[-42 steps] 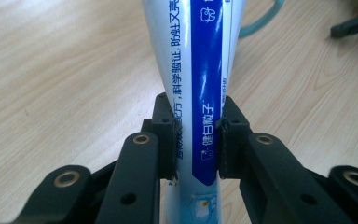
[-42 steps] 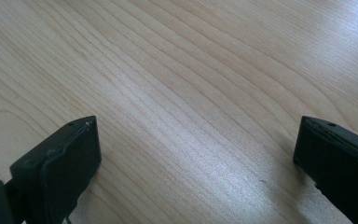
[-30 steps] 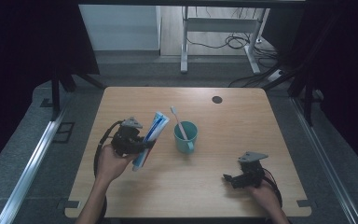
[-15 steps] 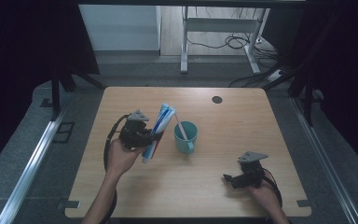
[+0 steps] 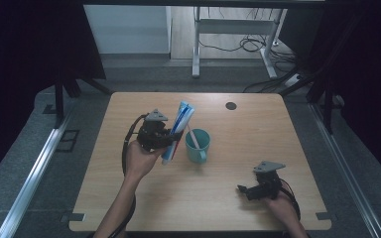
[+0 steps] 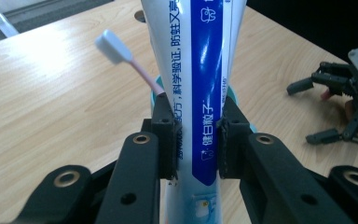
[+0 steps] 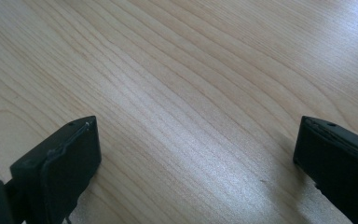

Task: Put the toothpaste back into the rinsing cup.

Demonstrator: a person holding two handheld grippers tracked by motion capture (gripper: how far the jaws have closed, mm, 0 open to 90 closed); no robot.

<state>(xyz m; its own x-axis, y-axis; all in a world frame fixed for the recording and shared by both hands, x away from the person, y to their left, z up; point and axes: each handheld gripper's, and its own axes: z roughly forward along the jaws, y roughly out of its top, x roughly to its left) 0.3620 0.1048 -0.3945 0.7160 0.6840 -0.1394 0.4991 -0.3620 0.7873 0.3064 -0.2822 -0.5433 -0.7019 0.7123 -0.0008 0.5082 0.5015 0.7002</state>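
Beside the cup [image 5: 198, 145], left tool [image 5: 171, 138] clamps the toothpaste [image 5: 177, 130], not yet in with the toothbrush [image 5: 194, 137]; right tool [image 5: 243, 189] rests wide open, empty.

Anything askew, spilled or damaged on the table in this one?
Nothing stands out. The left gripper is clamped on a toothpaste tube, held tilted beside the teal cup, which stands upright with a toothbrush leaning in it. The right gripper rests open on the bare table. No spill or damage visible.
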